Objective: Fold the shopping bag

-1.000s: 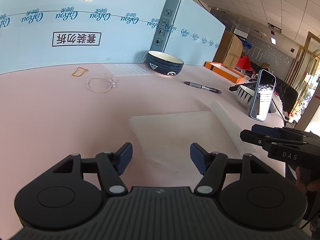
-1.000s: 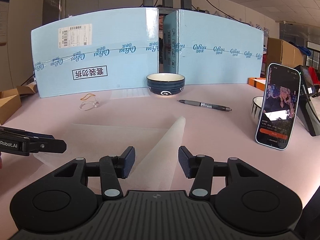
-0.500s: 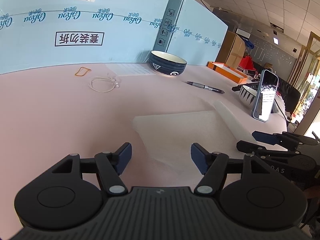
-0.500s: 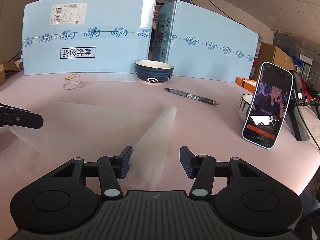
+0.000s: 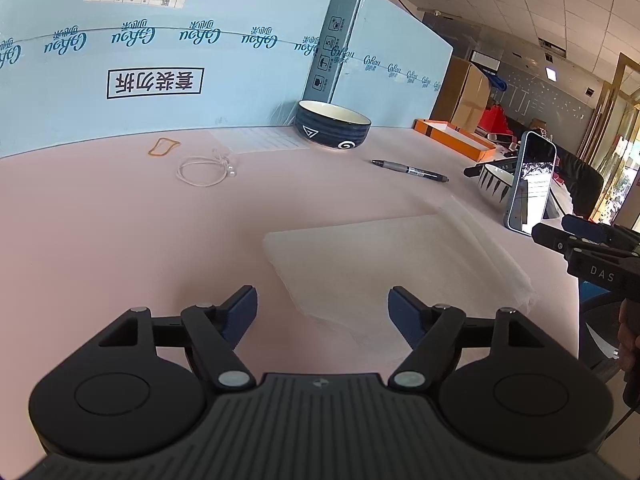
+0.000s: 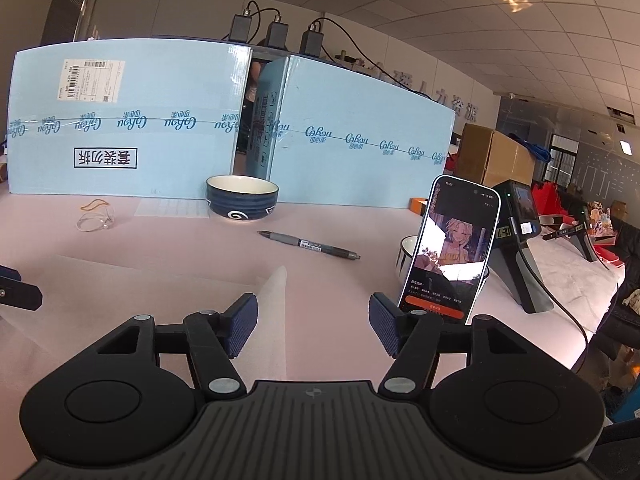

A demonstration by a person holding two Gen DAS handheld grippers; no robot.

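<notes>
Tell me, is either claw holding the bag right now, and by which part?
Nothing is held. Both the left claw and the right claw are opening, pads clear of the shopping bag, which lies flat on the table.

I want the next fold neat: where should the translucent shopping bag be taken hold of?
Judging by its pose, take the shopping bag at its near edge, where it lies flat on the pink table, sliding in low from the near side. The far right side is already doubled into layers, so leave that.
</notes>
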